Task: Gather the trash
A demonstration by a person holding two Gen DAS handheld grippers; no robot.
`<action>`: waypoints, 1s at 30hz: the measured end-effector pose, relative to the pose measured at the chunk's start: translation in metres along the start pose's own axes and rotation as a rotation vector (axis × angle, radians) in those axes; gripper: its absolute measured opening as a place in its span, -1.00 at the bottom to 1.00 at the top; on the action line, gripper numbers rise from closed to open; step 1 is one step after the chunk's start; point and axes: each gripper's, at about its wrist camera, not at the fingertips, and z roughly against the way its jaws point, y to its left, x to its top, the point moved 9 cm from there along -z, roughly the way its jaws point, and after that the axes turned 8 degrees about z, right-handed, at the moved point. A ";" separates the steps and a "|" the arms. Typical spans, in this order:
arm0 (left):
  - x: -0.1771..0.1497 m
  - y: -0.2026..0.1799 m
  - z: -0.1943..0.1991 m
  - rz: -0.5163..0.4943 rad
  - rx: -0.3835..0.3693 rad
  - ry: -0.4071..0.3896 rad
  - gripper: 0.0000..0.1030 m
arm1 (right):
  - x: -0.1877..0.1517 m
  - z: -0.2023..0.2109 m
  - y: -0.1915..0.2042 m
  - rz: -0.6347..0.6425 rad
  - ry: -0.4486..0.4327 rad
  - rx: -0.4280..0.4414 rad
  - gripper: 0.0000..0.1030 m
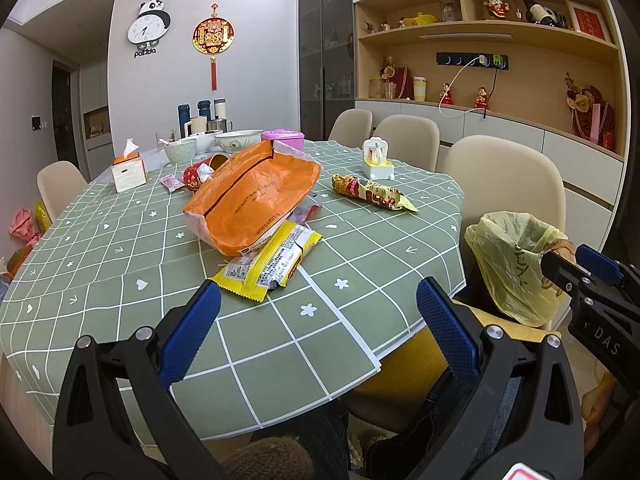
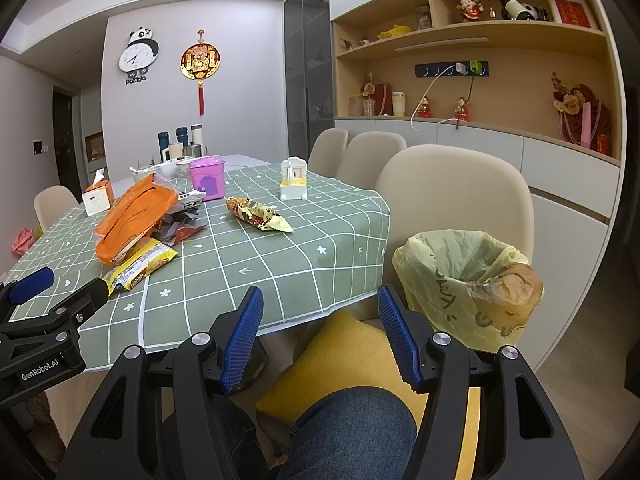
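On the green checked table [image 1: 120, 248] lie a large orange bag [image 1: 252, 196], a yellow wrapper [image 1: 268, 264] in front of it, and a crumpled gold-red wrapper [image 1: 372, 192] to the right. They also show in the right wrist view: the orange bag [image 2: 132, 216], the yellow wrapper [image 2: 140, 264], the gold-red wrapper [image 2: 260, 214]. A bin lined with a yellow bag [image 1: 516, 264] [image 2: 464, 280] stands off the table's right edge. My left gripper [image 1: 316, 328] is open and empty, just short of the yellow wrapper. My right gripper [image 2: 320, 336] is open and empty, below the table edge beside the bin.
A tissue box [image 1: 128, 170], bowls [image 1: 180, 148], a red cup [image 1: 204, 170], a pink container [image 2: 206, 179] and a white-yellow toy [image 1: 378, 160] sit farther back. Beige chairs [image 2: 456, 196] line the right side. A yellow cushion [image 2: 340, 360] and a person's knee [image 2: 352, 432] are below.
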 end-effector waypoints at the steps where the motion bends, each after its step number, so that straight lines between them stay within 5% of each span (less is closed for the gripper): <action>1: 0.000 0.000 0.000 0.000 0.000 -0.001 0.82 | 0.000 0.000 0.000 -0.001 0.000 0.001 0.10; 30: 0.006 0.002 -0.013 -0.026 -0.018 0.021 0.82 | 0.000 -0.007 0.001 0.013 0.015 -0.004 0.10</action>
